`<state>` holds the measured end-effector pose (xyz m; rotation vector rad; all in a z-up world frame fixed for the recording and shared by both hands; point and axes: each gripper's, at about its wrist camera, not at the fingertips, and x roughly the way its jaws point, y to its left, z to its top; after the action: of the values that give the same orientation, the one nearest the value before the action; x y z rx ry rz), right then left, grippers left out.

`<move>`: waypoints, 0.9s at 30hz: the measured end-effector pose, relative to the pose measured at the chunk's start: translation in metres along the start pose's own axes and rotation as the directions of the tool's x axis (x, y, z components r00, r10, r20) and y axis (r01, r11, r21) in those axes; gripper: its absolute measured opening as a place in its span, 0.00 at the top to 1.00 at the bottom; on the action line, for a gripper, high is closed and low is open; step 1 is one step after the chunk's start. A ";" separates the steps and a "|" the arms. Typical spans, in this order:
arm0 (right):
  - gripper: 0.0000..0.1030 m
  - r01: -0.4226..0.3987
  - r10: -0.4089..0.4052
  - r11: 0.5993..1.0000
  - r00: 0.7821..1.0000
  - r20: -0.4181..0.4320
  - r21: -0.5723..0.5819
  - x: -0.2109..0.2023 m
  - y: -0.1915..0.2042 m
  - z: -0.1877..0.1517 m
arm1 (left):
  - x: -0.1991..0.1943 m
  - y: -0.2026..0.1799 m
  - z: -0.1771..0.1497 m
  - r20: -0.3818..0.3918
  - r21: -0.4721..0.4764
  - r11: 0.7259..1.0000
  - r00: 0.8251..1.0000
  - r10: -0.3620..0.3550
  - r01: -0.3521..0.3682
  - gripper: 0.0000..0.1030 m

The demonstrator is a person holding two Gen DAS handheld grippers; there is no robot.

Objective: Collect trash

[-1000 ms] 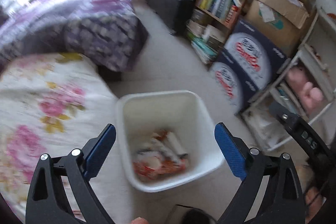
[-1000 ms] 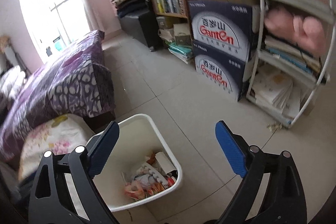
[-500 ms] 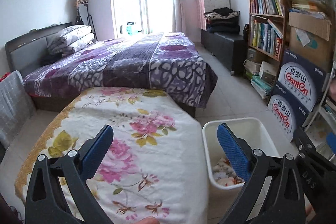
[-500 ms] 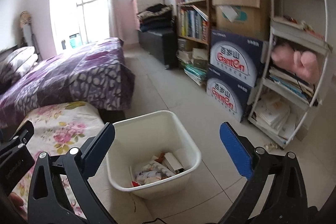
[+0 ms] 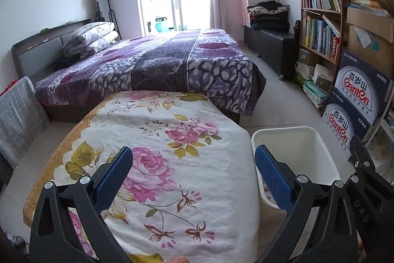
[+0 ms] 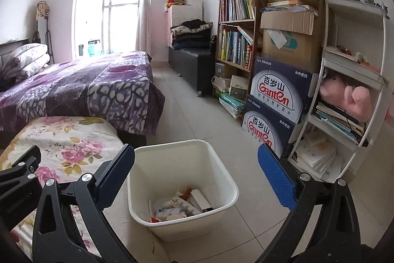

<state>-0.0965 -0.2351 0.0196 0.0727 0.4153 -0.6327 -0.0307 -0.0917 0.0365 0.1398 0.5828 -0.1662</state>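
A white bin (image 6: 182, 179) is showing beside a cloth (image 5: 157, 164) blooming with pink roses on white. A bed cover (image 5: 157, 61) is showing purple and grey blotches.

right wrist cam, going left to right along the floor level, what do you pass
flowered cloth → white trash bin → stacked Ganten boxes → white shelf rack

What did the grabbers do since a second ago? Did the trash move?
Both swung upward. The left gripper lifted away from the white bin and now faces the flowered cloth; the right gripper tilted up less. Nothing was grabbed or dropped. Both stayed open and empty; the trash stayed in the bin.
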 end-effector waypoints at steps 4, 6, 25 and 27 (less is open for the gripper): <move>0.07 0.000 0.000 1.000 1.000 -0.018 0.019 0.002 -0.002 0.000 | 0.004 -0.001 -0.001 -0.014 -0.003 1.000 1.000 -0.003 0.003 0.06; 0.07 -0.004 0.005 0.999 0.999 -0.033 0.032 0.004 -0.004 0.000 | 0.004 -0.001 -0.002 -0.014 -0.003 1.000 1.000 0.000 0.000 0.06; 0.07 -0.006 0.009 0.999 0.998 -0.055 0.044 0.010 -0.009 -0.002 | 0.009 -0.001 -0.003 -0.020 0.001 1.000 1.000 0.010 -0.010 0.06; 0.07 -0.006 0.009 0.999 0.998 -0.054 0.045 0.010 -0.008 -0.002 | 0.009 -0.001 -0.003 -0.020 0.002 1.000 1.000 0.010 -0.010 0.06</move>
<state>-0.0950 -0.2471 0.0148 0.1344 0.4535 -0.6337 -0.0248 -0.0930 0.0293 0.1459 0.6015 -0.1559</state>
